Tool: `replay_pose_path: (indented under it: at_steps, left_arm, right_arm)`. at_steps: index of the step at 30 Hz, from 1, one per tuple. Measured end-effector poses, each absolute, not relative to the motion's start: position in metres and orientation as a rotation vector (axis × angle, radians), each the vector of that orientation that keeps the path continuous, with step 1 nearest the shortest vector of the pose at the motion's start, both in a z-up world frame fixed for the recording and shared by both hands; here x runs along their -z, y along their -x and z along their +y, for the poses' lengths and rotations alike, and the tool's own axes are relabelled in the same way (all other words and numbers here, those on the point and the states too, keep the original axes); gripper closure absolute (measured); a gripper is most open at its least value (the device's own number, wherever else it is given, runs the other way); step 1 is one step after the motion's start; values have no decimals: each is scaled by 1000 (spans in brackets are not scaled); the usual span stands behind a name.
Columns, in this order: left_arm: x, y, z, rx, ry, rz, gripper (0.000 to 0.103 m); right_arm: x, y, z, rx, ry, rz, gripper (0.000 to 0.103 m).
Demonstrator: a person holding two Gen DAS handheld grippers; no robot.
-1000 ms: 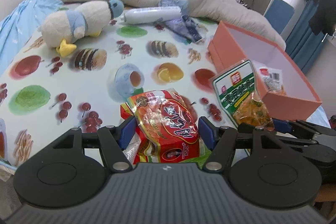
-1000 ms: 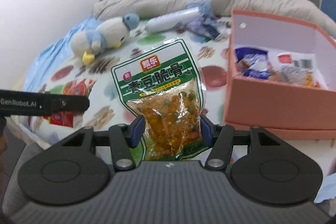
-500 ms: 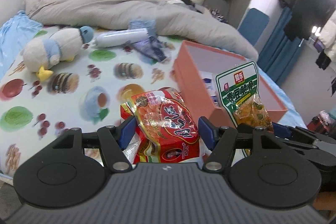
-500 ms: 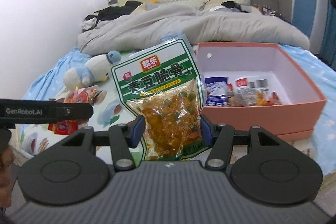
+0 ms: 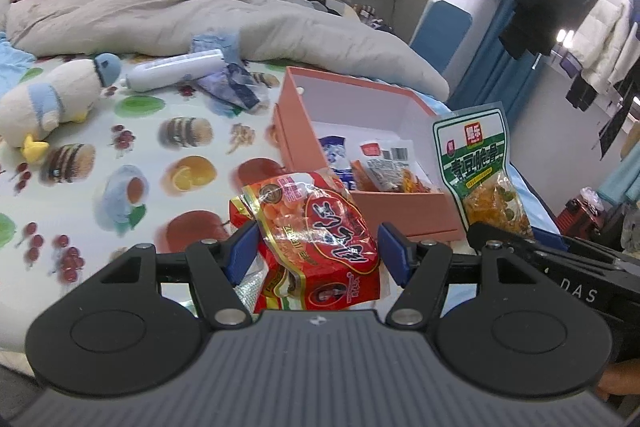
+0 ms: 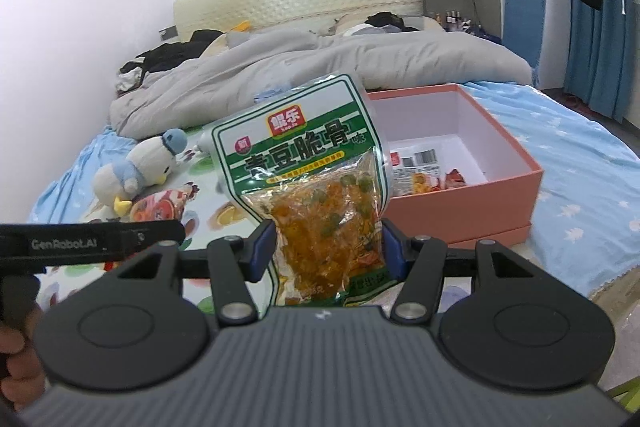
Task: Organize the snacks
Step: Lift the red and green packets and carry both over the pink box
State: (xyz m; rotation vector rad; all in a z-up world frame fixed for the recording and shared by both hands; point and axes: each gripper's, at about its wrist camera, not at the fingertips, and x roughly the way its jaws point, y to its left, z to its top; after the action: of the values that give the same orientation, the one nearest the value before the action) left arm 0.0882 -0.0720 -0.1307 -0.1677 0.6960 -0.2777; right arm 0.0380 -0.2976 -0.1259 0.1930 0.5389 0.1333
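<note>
Over the fruit-print bed sheet (image 5: 132,131), my left gripper (image 5: 316,255) clamps the crinkly red packet (image 5: 320,243), my right gripper (image 6: 326,247) the light, slippery green pouch (image 6: 308,167) low by its filled belly.

Two grippers: left gripper (image 5: 318,251) and right gripper (image 6: 329,247), each with two blue pads.

Snack packets held up: two. One red packet (image 5: 320,239), one green packet (image 6: 316,171).

One pink box (image 5: 384,211). Packets inside it: at least three show, one blue-and-white packet (image 5: 334,157), one with a barcode label (image 5: 384,157) and one orange packet (image 5: 412,183); overlap hides any more.

On the bed:
- one plush duck (image 5: 52,99)
- one white bottle (image 5: 176,71)
- one bluish wrapper (image 5: 232,87)
- one grey duvet (image 5: 192,11)
</note>
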Motion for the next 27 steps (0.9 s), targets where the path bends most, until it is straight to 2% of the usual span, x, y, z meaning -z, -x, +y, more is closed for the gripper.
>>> replay_pose_path:
  at_steps: [10,27]
  left_arm:
    - [137,-143,-108,342,120,705,33]
    - [157,-308,-178,422,53,754,33]
  right_arm:
    - [139,-74,-323,-83,-235,542,45]
    - [166,-196,-365,-33,-243,568,44]
